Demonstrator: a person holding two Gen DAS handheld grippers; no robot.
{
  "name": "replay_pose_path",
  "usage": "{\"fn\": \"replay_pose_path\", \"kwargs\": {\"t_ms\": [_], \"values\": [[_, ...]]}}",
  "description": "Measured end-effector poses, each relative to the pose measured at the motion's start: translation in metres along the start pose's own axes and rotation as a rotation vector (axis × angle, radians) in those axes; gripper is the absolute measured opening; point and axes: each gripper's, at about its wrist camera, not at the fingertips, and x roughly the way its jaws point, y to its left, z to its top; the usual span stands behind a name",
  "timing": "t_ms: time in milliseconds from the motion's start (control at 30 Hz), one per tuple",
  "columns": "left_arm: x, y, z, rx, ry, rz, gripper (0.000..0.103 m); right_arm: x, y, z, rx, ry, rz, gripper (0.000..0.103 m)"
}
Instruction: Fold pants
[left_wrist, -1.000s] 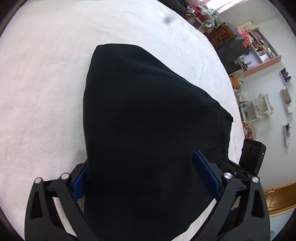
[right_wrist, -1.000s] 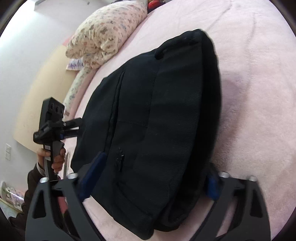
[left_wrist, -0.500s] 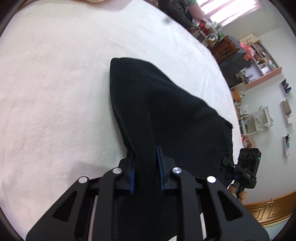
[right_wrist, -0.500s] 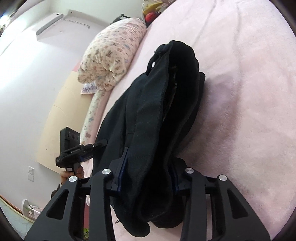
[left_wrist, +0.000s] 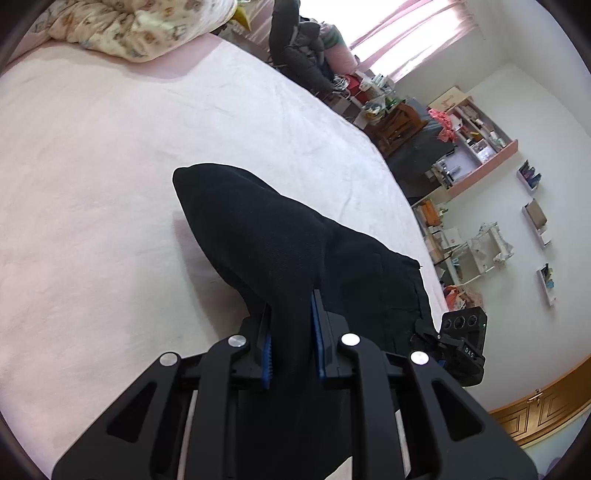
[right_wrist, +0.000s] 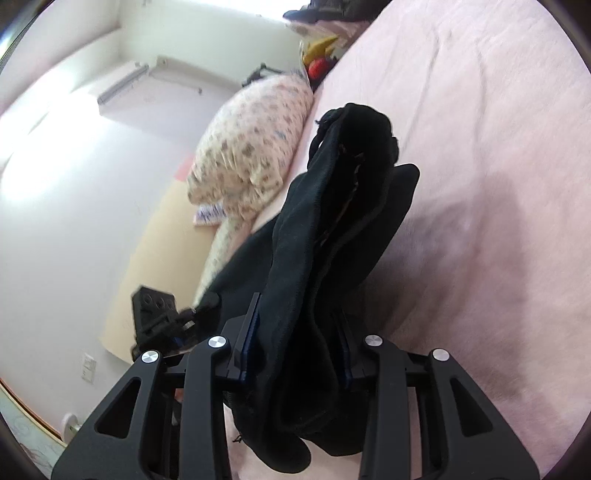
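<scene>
A second ago both claws stood wide open around the black pants (left_wrist: 280, 236), which lay flat on the pink bed (left_wrist: 110, 166). Now both are closed on the cloth and the near edge is lifted from the bed. I judge that the grasp step is finished and the fold itself begins: the lifted edge must go over toward the far end.

The left claw (left_wrist: 291, 332) is almost fully closed. Its blue pads (left_wrist: 266, 360) press a thin ridge of fabric between them, and the cloth goes up from the far end, which lies on the bed, into the jaws. The right claw (right_wrist: 295, 350) is narrower than before but less tight, because it holds a thick bundle of several layers, I think the waistband side. This bundle stands up between the fingers and a loose lump hangs below them.

In each view I see the other claw at the neighbouring corner of the same edge, so the two hold the pants side by side. The flowered pillow (right_wrist: 251, 147) lies at the head of the bed, well apart from the pants.

The thick side can slip, in my judgement, if I move the two hands unevenly.
</scene>
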Motion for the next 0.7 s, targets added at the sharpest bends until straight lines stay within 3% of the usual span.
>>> {"fn": "replay_pose_path", "kwargs": {"t_ms": [167,433,700], "values": [[0.014,-0.014,0.008,0.006,-0.027,-0.03,0.016,-0.021,0.003,0.019,-0.009,-0.082,0.023,0.036],[0.044,-0.031,0.026,0.009,-0.067,-0.032,0.016,-0.028,0.0,0.057,-0.038,-0.13,-0.009,0.036],[0.089,-0.026,0.023,0.003,-0.028,0.004,0.016,-0.025,-0.03,0.071,-0.016,-0.136,-0.084,0.036]]}}
